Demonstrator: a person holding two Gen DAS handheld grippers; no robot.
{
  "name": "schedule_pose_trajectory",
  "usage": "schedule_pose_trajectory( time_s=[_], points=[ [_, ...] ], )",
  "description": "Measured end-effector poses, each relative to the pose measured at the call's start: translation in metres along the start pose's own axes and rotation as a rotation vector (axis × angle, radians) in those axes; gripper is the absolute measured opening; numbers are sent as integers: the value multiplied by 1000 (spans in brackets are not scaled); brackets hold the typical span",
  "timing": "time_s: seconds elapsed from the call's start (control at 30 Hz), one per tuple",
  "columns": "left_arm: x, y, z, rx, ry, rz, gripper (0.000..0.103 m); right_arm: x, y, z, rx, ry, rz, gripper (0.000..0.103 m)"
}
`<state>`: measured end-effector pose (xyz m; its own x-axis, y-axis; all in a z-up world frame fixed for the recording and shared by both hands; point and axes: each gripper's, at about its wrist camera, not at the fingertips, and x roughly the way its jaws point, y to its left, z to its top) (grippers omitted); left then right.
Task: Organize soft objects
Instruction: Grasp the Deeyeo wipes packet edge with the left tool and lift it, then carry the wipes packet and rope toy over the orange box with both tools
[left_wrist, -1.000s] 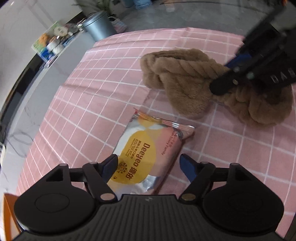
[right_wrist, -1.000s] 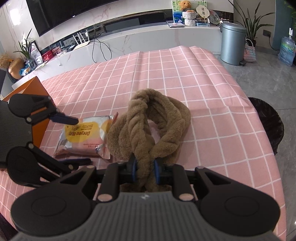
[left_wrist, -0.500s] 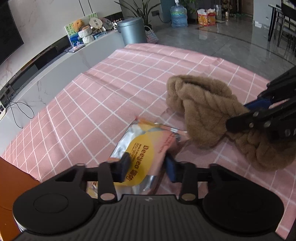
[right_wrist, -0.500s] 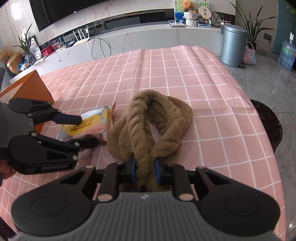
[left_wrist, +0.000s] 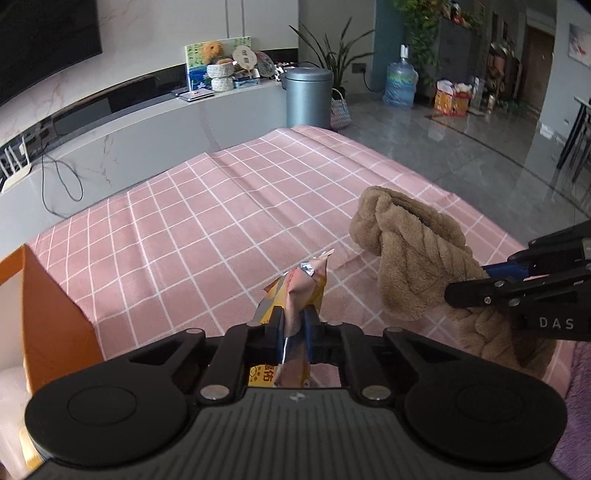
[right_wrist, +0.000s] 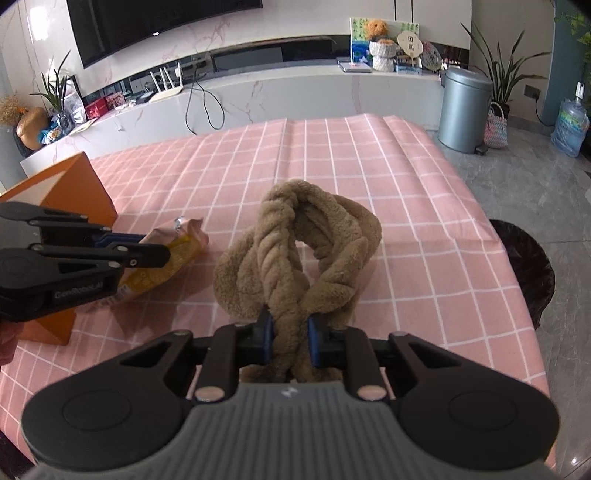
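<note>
Left gripper (left_wrist: 294, 328) clamped on packet (left_wrist: 295, 291), lower centre; right gripper (right_wrist: 290, 338) clamped on brown scarf (right_wrist: 295, 254), centre frame; advise carrying packet level toward orange box (right_wrist: 70, 184), grip held firm

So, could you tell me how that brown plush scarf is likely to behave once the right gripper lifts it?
The brown plush scarf will probably droop and trail, since its twisted loops already slump around the right gripper. It looks light for its bulk. The fuzzy pile should resist slipping, though only one strand is pinched, so the rest may unwind.
</note>
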<state>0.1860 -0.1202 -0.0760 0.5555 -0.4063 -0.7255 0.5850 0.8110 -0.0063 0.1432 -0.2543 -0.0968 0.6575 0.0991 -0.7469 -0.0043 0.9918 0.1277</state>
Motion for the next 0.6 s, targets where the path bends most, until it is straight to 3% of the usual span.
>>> schedule_pose_trajectory(
  time_s=[0.27, 0.6],
  points=[
    [-33, 11, -8, -162, 29, -91, 11, -22, 8, -3, 7, -18, 28, 17],
    [-72, 8, -9, -201, -36, -70, 10, -51, 26, -7, -20, -62, 58, 16]
  ],
)
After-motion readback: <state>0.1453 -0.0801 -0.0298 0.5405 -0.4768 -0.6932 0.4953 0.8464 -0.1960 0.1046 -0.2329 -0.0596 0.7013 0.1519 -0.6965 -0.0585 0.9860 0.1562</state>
